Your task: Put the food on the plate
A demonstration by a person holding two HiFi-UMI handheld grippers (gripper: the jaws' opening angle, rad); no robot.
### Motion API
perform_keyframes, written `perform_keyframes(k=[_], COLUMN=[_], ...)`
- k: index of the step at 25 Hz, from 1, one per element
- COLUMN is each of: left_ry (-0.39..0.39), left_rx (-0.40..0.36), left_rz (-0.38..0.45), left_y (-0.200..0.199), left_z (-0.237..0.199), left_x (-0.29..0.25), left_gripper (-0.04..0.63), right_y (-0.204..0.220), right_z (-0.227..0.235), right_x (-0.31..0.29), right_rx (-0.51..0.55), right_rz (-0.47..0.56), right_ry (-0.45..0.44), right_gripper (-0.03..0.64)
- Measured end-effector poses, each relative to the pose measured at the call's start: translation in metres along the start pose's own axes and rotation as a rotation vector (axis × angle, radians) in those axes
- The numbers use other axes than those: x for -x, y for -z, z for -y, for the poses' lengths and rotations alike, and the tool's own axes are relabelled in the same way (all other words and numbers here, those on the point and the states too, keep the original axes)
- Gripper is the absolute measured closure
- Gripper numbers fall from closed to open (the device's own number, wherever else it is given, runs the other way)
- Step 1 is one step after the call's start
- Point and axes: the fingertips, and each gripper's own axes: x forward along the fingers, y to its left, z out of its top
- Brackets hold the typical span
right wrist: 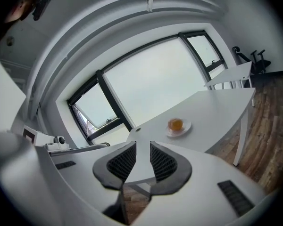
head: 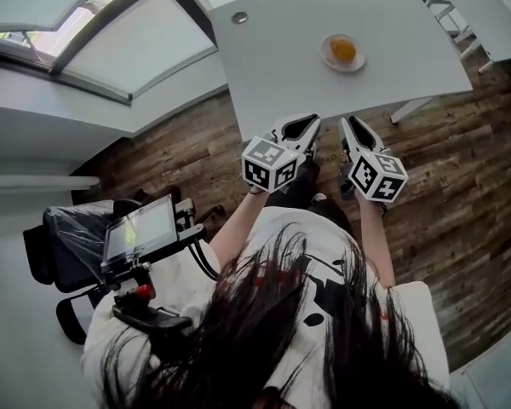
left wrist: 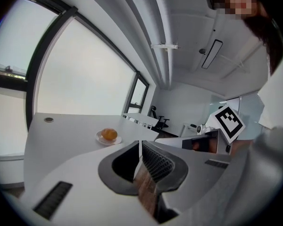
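Note:
An orange piece of food (head: 343, 50) lies on a small white plate (head: 354, 62) on the far half of the white table (head: 289, 66). Both grippers hover side by side at the table's near edge, well short of the plate. My left gripper (head: 311, 119) is shut, its tips meeting with nothing between them (left wrist: 140, 145). My right gripper (head: 347, 122) is shut too, with only a thin slit between its pads and nothing in it (right wrist: 143, 147). The food (left wrist: 109, 134) sits ahead and left in the left gripper view. In the right gripper view the food (right wrist: 176, 124) lies ahead and right.
A round cable grommet (head: 239, 17) sits at the table's far left corner. Large windows (head: 111, 32) run along the left. A black chair carrying a screen device (head: 140, 228) stands at my left. Another white table (head: 485, 15) is at the far right over wooden floor (head: 460, 194).

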Motion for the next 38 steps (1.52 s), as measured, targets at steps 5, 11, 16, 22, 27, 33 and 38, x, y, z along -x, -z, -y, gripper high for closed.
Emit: perform_keyframes(k=[5,11,16,22,27,33,38], left_ry=[-0.024,-0.055,-0.064,-0.075,-0.067,-0.048,-0.021], left_rx=[-0.014,-0.004,-0.004,-0.018,-0.004,0.029,0.034], left_rz=[0.005,0.025,0.011,0.01,0.024,0.006,0.006], left_y=[0.007,0.007,0.017,0.027,0.046,0.084,0.112], left_z=[0.008,0.005,0.006,0.006,0.011,0.019,0.047], left_x=[0.031,0.059,0.078,0.121,0.177,0.231,0.284], left_gripper=[0.589,0.589,0.589,0.589,0.589,0.589,0.589], right_y=[0.021,0.032,0.041,0.06,0.092,0.133,0.167], right_z=[-0.024,-0.054,-0.066,-0.097,-0.143,-0.183,-0.221], right_x=[0.011,0.011,0.016,0.028,0.049,0.069,0.112], right_rx=[0.028,0.067,0.071,0.065,0.074,0.068,0.058], right_rz=[-0.023,-0.044,-0.049,-0.041,-0.043,-0.055,-0.039], right_ry=[-0.02,-0.054,-0.051,-0.042,-0.037,-0.021,-0.007], right_gripper=[0.518,0.518,0.518,0.518,0.518,0.518,0.518])
